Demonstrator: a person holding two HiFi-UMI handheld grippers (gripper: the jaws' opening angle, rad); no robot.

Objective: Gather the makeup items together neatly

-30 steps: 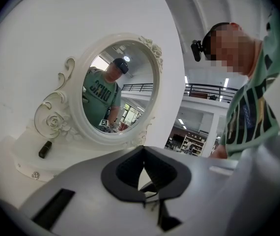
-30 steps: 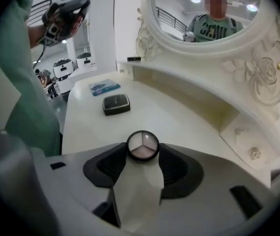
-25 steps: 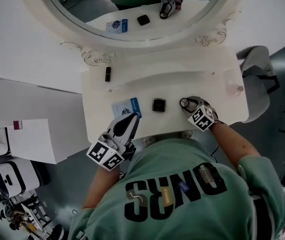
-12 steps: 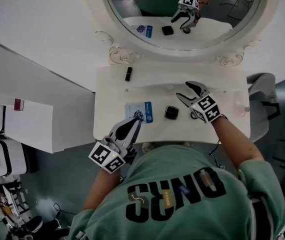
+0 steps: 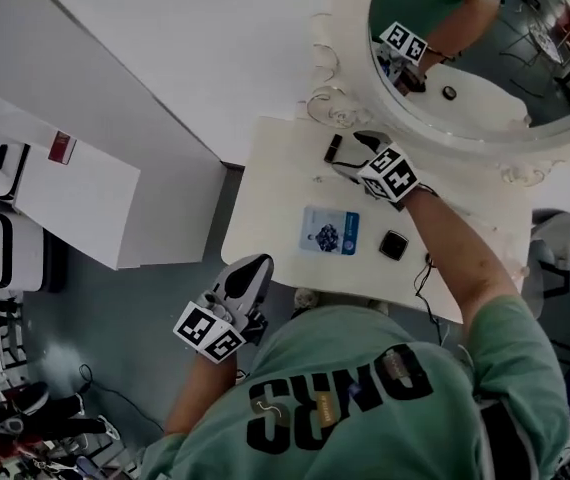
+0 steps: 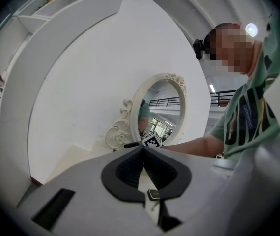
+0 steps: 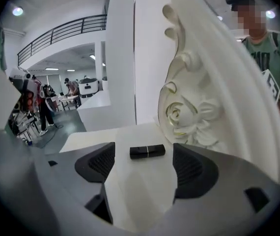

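A: Right gripper (image 5: pixel 351 155), state?
B: Jaws spread wide, gripping nothing. In the right gripper view a black tube (image 7: pixel 147 151) lies crosswise in the gap at the tips. It touches neither of the ribbed dark pads (image 7: pixel 98 163).
A: Tube shape?
B: Short, straight and glossy, with a thin seam round the middle. It lies flat on the table (image 5: pixel 275 193), at the back left near the mirror (image 5: pixel 485 58).
A: Table surface?
B: Smooth matte white with rounded corners. The mirror is oval. Its carved frame (image 7: pixel 189 112) is cream-white with scrolls and a rosette, and it stands just beside the tube.
A: Other makeup items?
B: There are two, nearer the front edge. A blue-and-white packet (image 5: pixel 329 231) is a flat rectangle, white with a blue band along one side. A black square compact (image 5: pixel 393 245) is small and shiny with rounded corners. They sit near each other without touching, and both are well apart from the tube.
A: Left gripper (image 5: pixel 253 268)?
B: It's off the table past the front edge, over grey floor, close to the person's green shirt (image 5: pixel 365 398). In the left gripper view the jaws meet tip to tip with nothing between them. The pads are the same dark ribbed rubber, set in a smooth grey body.
A: Marker cubes?
B: One on each gripper, white with black square patterns.
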